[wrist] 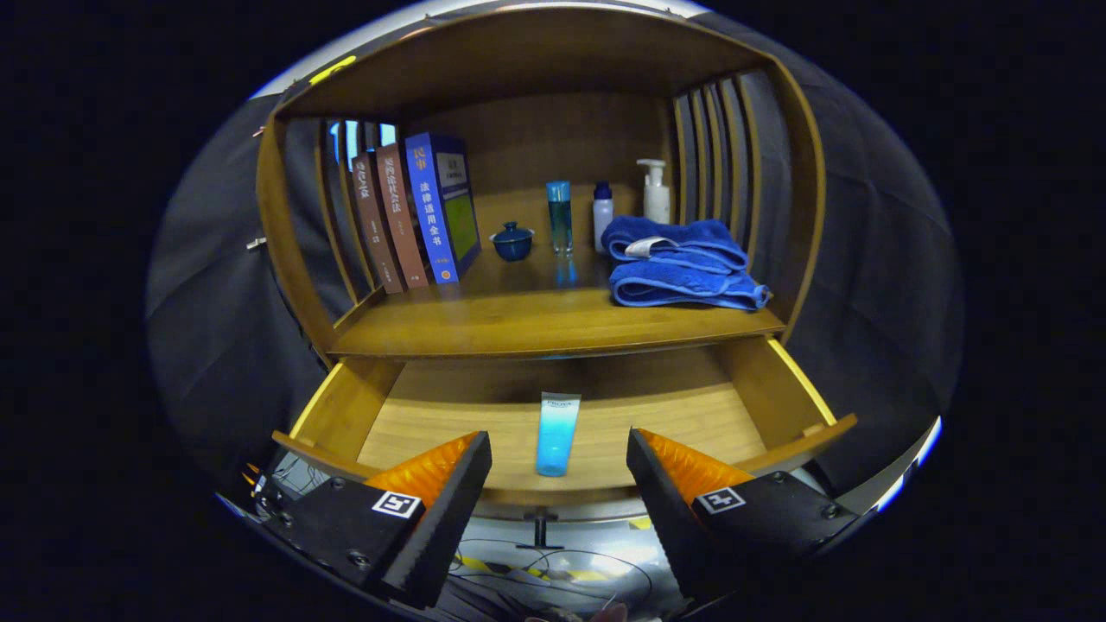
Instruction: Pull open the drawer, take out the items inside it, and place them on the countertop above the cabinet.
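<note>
- Drawer (760, 389): wooden, pulled out from under the cabinet's shelf; its light wood floor and both side walls are in view, and its front edge lies just ahead of the fingertips.
- Tube (556, 436): pale blue shading to deeper blue, white at the far end; lies flat on the drawer floor about midway between the side walls, lengthwise front to back, its near end close to the drawer's front edge. It sits in line with the gap between the two fingers, just beyond them, touching neither.
- Gripper (559, 453): fingers spread wide apart, holding nothing; both tips hover at the drawer's front edge, one to each side of the tube.
- Countertop (536, 324): the wooden shelf surface directly above the drawer, inside an open-fronted cabinet with slatted sides.
- Books (415, 212): three, standing at the left of the countertop and leaning slightly; two brown spines, then one blue.
- Lidded cup (512, 241): small, dark blue, just right of the books.
- Tall bottle (559, 216): slim, blue-green, near the middle, toward the back.
- Small bottle (602, 216): white with a dark blue cap, just beside the tall bottle.
- Pump bottle (655, 192): white, at the back right, behind the towels.
- Towels (678, 263): blue, folded and stacked at the right of the countertop.
</note>
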Action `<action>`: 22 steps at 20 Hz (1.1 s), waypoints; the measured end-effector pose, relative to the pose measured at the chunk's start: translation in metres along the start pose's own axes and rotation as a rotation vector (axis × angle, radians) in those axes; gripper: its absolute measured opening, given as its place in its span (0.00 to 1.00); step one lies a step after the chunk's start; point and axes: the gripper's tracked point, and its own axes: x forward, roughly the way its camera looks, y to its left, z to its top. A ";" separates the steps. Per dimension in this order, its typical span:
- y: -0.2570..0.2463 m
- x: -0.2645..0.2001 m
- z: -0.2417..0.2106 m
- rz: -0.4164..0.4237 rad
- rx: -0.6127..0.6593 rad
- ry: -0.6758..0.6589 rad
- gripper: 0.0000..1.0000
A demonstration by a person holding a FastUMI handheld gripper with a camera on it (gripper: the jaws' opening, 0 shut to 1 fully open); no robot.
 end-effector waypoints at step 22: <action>-0.013 0.133 -0.073 -0.052 0.073 0.672 0.83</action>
